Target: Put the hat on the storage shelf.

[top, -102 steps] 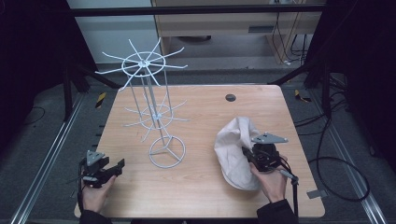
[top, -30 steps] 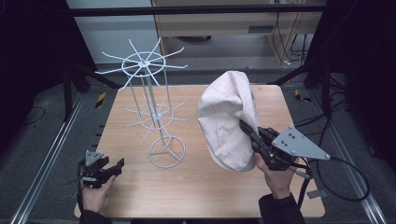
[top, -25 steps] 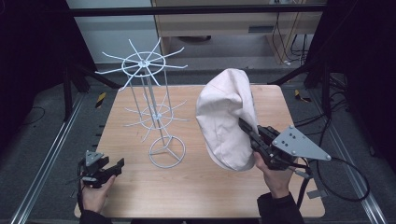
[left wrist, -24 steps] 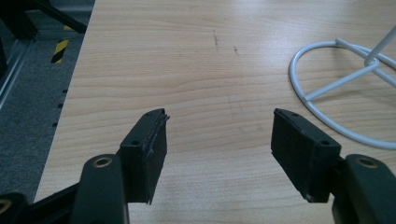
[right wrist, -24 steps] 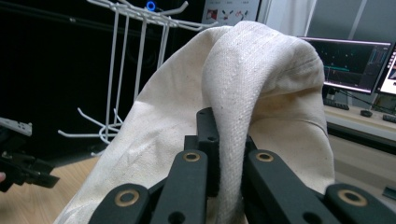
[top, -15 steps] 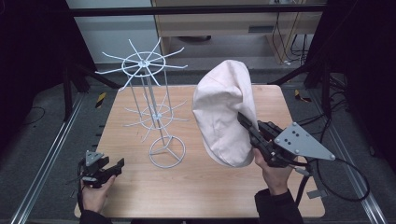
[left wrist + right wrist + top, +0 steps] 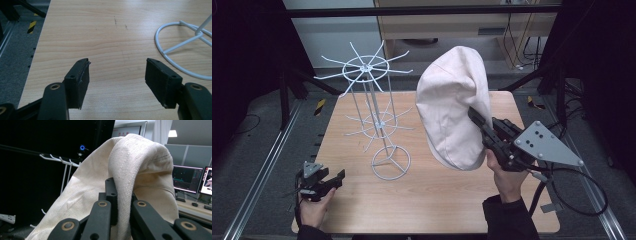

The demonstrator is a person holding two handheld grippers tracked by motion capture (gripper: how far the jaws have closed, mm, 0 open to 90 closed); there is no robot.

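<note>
A cream cloth cap [image 7: 454,107] hangs in the air above the right half of the table, pinched at its edge by my right gripper [image 7: 479,120], which is shut on it. In the right gripper view the cap [image 7: 140,167] drapes over the closed jaws of the right gripper [image 7: 121,192]. A white wire rack [image 7: 372,95] with radiating hooks stands left of the cap on a ring base [image 7: 391,162]. My left gripper [image 7: 334,177] rests at the table's front left corner, open with nothing between its fingers; in its own view the left gripper [image 7: 117,72] faces bare wood.
The wooden table [image 7: 362,210] has open room in front of the rack. The rack's base ring [image 7: 180,50] lies just right of the left gripper's jaws. A cable [image 7: 572,195] trails from the right gripper off the table's right edge. Monitors [image 7: 187,178] glow behind the cap.
My right gripper has lifted the cap off the table and kept raising it, drifting slightly left toward the rack. The left gripper has stayed in place.
</note>
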